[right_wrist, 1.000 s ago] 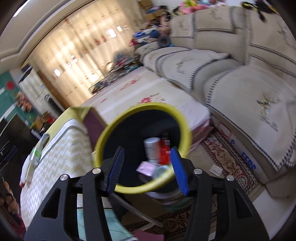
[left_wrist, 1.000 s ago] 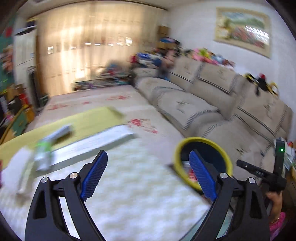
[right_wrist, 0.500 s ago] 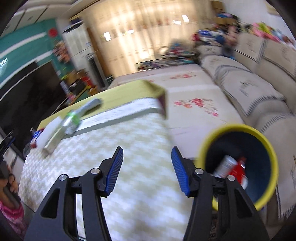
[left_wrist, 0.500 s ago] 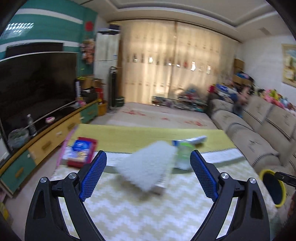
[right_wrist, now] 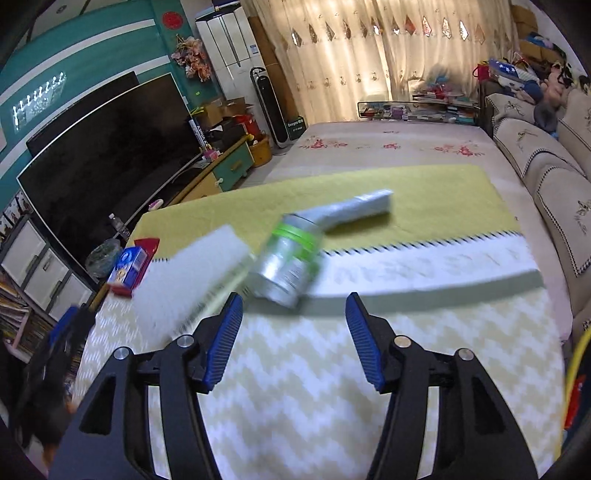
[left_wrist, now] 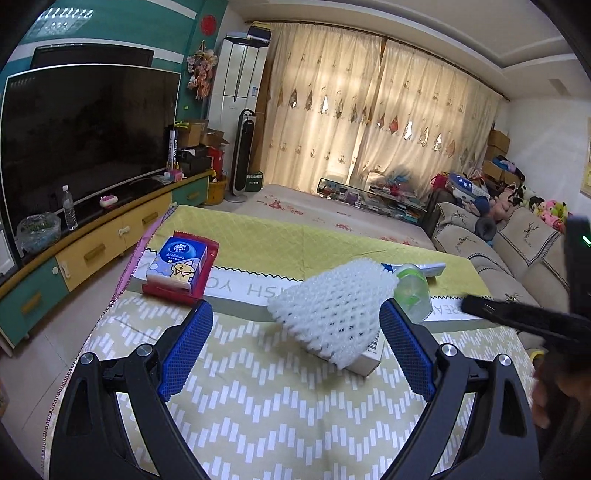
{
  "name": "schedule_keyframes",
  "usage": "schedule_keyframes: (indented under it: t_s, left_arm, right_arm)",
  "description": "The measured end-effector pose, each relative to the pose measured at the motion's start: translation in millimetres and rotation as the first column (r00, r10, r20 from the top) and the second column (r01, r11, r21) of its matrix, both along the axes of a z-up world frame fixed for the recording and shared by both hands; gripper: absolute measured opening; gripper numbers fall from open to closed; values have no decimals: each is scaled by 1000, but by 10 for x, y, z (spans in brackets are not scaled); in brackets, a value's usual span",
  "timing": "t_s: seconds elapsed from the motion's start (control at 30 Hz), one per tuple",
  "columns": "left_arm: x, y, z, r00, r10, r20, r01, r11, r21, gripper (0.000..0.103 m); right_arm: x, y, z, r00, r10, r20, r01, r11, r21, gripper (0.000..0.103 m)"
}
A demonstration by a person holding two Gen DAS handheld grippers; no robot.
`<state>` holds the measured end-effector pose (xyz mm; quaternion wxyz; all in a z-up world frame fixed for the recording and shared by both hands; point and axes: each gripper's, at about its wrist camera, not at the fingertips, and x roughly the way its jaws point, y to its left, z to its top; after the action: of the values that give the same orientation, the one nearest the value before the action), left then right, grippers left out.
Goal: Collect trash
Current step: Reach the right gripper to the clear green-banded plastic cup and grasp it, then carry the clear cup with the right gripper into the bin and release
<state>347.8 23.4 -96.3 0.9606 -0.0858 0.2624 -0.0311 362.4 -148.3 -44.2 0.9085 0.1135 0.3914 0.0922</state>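
Both the left gripper (left_wrist: 295,343) and right gripper (right_wrist: 293,334) hover with fingers spread wide and empty over the counter (left_wrist: 258,406), facing the foam net (left_wrist: 328,310) and plastic bottle (right_wrist: 286,266).

Living rm; teal wall (left_wrist: 122,27) at left w/ big dark TV (left_wrist: 81,136) on a low teal-and-yellow cabinet (left_wrist: 88,251); far wall all cream curtains (left_wrist: 376,122), daylight glowing thru; white tall AC unit (left_wrist: 236,74) and a black tower fan (left_wrist: 242,151) far left corner; beige sofa (left_wrist: 517,251) along right w/ plush toys (left_wrist: 546,210); floral rug (right_wrist: 388,144) on floor beyond table w/ yellow zigzag cloth (left_wrist: 277,398).
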Motion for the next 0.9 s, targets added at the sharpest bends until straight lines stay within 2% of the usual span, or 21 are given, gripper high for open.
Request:
schedule_keyframes:
  t_s: [0.23,0.33,0.5,0.7,0.9]
  left_arm:
    - [-10,-109,-2,1000,3,-26,-4,1000,-27,90]
    - [-5,-98,-23,999,-5,-40,3,999,-49,90]
    - [-10,-108,-32,999,-9,-36,7,999,-50,90]
    - [-14,-114,-34,999,-10,-46,8,999,-51,91]
    - [4,-119,-42,999,-10,-51,7,999,-47,91]
  right_arm:
    - [373,240,-240,997,-64,-54,62,998,-25,56]
    - [481,270,-337,994,-82,-77,82,997,-1,60]
    - [604,312,-437,990,-111,-92,114,993,22,60]
    - [620,407,-463,992,-115,-57,116,993,15,64]
    - [657,375,-467,985,-169,-32,168,986,-19,62]
